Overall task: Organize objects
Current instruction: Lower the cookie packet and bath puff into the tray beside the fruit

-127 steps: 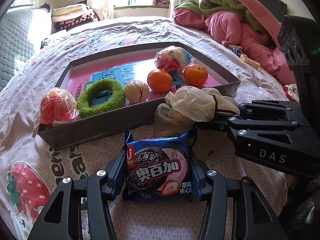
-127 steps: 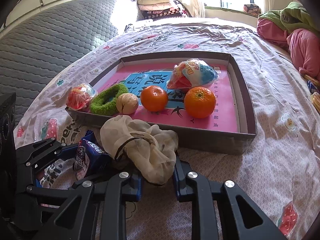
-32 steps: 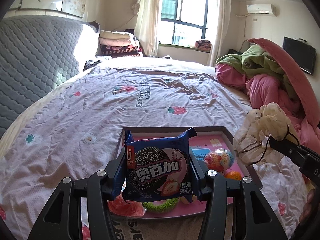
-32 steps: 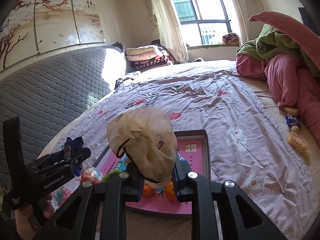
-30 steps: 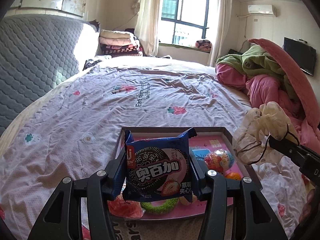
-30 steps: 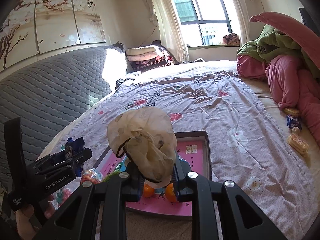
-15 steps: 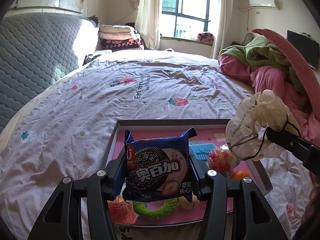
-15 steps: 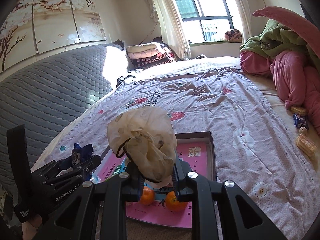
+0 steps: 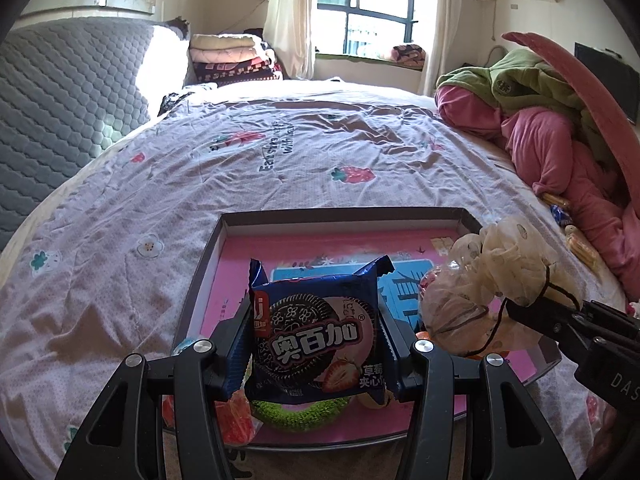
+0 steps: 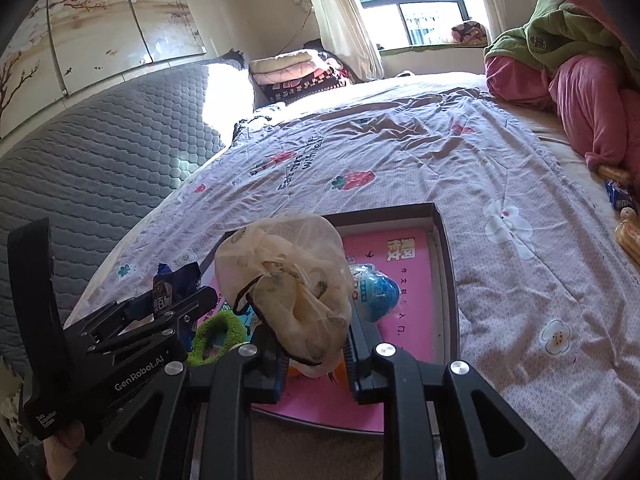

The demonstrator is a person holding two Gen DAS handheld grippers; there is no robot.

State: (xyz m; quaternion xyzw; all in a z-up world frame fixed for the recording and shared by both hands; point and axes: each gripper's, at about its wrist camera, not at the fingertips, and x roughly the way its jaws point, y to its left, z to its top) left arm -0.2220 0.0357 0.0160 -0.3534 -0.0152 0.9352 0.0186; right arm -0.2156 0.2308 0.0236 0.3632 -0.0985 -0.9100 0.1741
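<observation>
A home bedroom: a bed (image 9: 280, 152) under a strawberry-print sheet, a quilted headboard (image 10: 100, 152), folded blankets (image 9: 232, 58), a curtained window (image 9: 360, 4).

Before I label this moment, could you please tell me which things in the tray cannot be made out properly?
- Oranges: right wrist view, only slivers show behind the cream mesh bag and the jaws.
- Red wrapped item: left wrist view, mostly hidden by the left gripper and its cookie packet.
- Green ring: left wrist view, its upper half is covered by the packet.
- Tray: the near wall is hidden in both views.
</observation>
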